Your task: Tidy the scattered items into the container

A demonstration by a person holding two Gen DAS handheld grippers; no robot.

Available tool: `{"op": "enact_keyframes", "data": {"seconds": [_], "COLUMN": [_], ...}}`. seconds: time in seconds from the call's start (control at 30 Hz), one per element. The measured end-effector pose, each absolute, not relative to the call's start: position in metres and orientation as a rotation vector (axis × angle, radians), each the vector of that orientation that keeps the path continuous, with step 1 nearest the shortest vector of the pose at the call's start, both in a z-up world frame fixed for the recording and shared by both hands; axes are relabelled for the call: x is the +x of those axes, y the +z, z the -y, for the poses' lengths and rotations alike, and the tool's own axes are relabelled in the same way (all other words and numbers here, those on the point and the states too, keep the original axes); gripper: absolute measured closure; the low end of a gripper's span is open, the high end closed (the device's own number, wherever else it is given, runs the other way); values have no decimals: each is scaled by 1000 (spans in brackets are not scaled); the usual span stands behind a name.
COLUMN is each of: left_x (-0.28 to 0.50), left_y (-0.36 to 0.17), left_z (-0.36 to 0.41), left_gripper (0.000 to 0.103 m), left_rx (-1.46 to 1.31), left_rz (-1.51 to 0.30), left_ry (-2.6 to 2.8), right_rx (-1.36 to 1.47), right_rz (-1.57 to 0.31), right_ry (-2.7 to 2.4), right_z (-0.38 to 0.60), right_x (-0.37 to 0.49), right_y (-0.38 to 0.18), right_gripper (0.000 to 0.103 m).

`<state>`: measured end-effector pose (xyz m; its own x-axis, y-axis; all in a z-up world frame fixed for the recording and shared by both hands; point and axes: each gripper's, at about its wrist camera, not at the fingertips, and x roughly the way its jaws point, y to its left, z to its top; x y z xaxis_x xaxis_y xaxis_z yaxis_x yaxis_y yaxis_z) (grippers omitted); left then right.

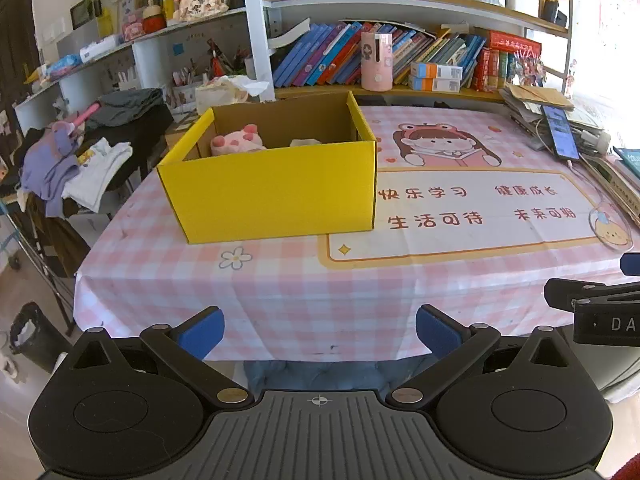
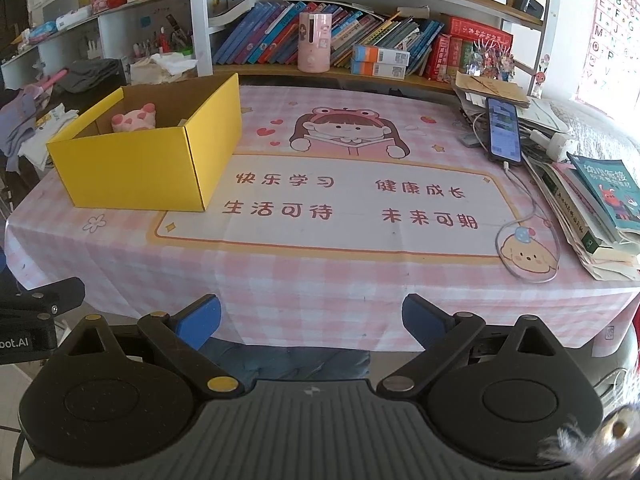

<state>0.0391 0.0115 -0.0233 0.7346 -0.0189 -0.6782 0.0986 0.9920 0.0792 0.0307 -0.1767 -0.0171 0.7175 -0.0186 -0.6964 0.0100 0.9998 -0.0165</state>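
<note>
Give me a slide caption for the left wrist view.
Open left gripper faces a yellow box holding a pink plush toy.

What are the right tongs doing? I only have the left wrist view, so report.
Observer: The right tongs are open and empty, held off the near edge of the table.
Operator: Name what tops the paper pile right of the phone.
Observer: A teal book with a red cartoon figure on its cover.
Operator: Check the wall above it.
Observer: An alphabet poster hangs there.
</note>
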Motion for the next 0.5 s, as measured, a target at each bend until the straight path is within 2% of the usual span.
{"op": "enact_keyframes", "data": {"seconds": [0.5], "left_x": [41], "left_y": [-23], "left_z": [-6], "left_gripper": [0], "left_rx": [111], "left_rz": [-753], "left_ry": [-76], "right_rx": [-9], "right_rz": [-771], "right_ry": [-18], "right_z": [178], "right_x": [30], "right_y": [-17], "right_gripper": [5]}}
